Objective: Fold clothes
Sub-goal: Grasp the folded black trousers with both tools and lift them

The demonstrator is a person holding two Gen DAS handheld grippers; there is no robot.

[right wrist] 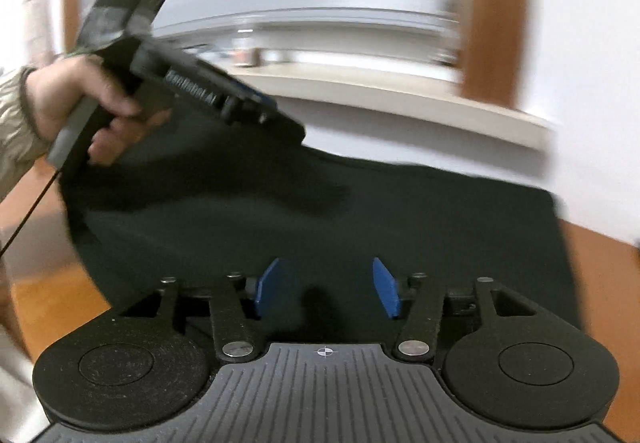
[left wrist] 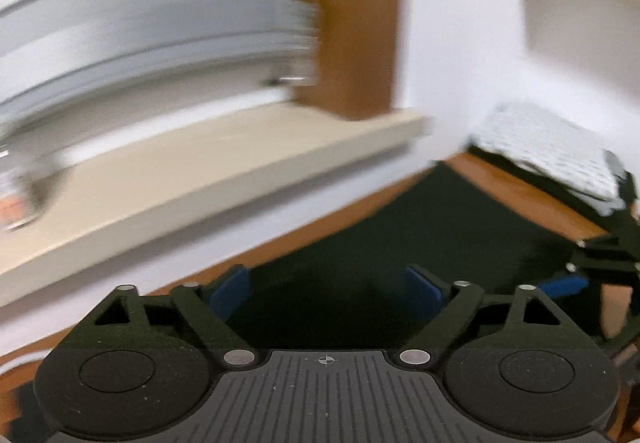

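Note:
A dark green-black garment (left wrist: 420, 239) lies spread on an orange-brown table (left wrist: 532, 183). It also shows in the right wrist view (right wrist: 420, 227). My left gripper (left wrist: 326, 291) is open, its blue pads (left wrist: 230, 293) just above the cloth's near part, holding nothing. My right gripper (right wrist: 326, 289) is open over the garment, blue pads (right wrist: 386, 287) apart and empty. The left gripper body and the hand holding it (right wrist: 168, 83) show at the upper left of the right wrist view. The right gripper shows at the right edge of the left wrist view (left wrist: 592, 263). Both views are motion-blurred.
A beige window sill (left wrist: 200, 179) and white wall run behind the table. A brown window frame post (left wrist: 356, 23) stands above the sill. A folded white-checked cloth (left wrist: 552, 151) lies at the table's far right. The garment's right edge (right wrist: 560, 243) ends near bare table.

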